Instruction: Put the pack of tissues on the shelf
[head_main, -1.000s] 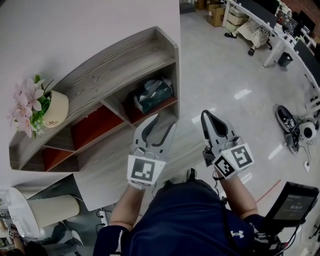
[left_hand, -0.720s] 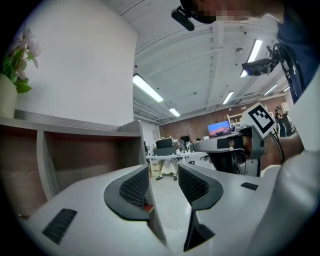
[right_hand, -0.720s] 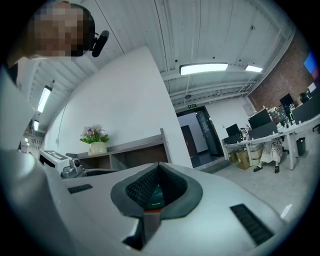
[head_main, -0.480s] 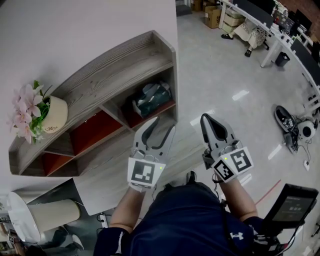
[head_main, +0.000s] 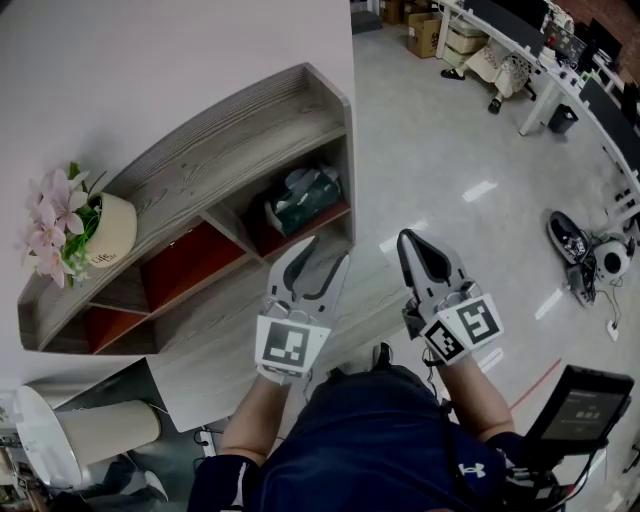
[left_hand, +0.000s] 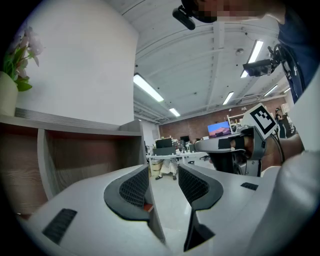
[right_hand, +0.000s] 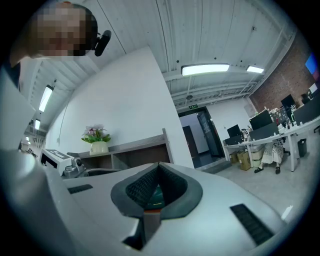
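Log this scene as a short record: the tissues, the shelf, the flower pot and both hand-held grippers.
Tissues: green soft pack of tissues, inside the right-end compartment of the grey wooden shelf
Shelf top: cream pot of pink flowers, left end
Left hand-held gripper: jaws apart, empty
Right hand-held gripper: jaws together, empty
Task state: pack on shelf, untouched by either hand-held gripper

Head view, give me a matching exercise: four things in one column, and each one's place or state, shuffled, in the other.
Things:
1. pack of tissues
2. flower pot
3. left tool
4. right tool

Place or state:
A. jaws together
B. on top of the shelf
C. inside a shelf compartment
D. jaws apart, nothing between them

Pairs: 1-C, 2-B, 3-D, 4-A.
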